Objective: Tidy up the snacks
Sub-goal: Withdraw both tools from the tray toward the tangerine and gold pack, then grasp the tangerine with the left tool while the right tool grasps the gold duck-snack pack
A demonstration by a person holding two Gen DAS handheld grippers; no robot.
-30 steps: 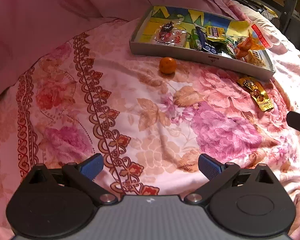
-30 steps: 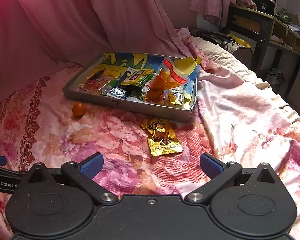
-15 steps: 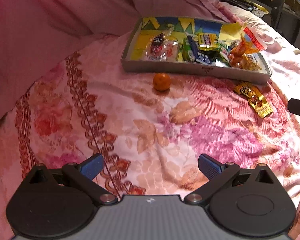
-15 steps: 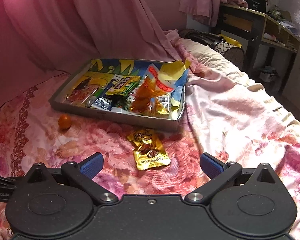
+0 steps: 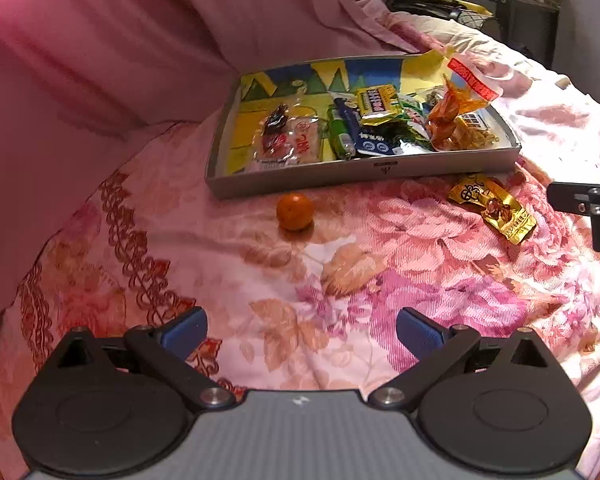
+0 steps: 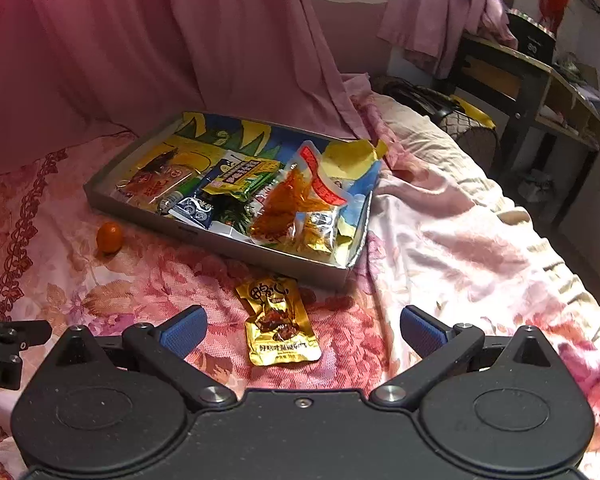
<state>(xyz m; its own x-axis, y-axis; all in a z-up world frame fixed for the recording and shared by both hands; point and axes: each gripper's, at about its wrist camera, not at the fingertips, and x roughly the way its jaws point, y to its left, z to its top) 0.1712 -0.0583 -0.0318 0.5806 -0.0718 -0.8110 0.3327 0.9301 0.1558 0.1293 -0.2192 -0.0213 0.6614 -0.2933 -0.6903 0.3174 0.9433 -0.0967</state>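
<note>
A grey box lid full of several snack packets lies on the flowered bedspread. In front of it sit a small orange and a gold snack packet. My left gripper hangs open over the bedspread, well short of the orange. My right gripper is open too, with the gold packet lying between and just beyond its blue fingertips. In the left wrist view, the right gripper's body shows at the right edge.
Pink curtains hang behind the box. A dark wooden desk and a black fan stand at the back right, off the bed. The bedspread falls away along its right edge.
Both grippers have moved forward towards the box; the gold packet now lies closer to the right gripper's fingertips. Orange, packet and box have not moved. Both grippers stay open.
</note>
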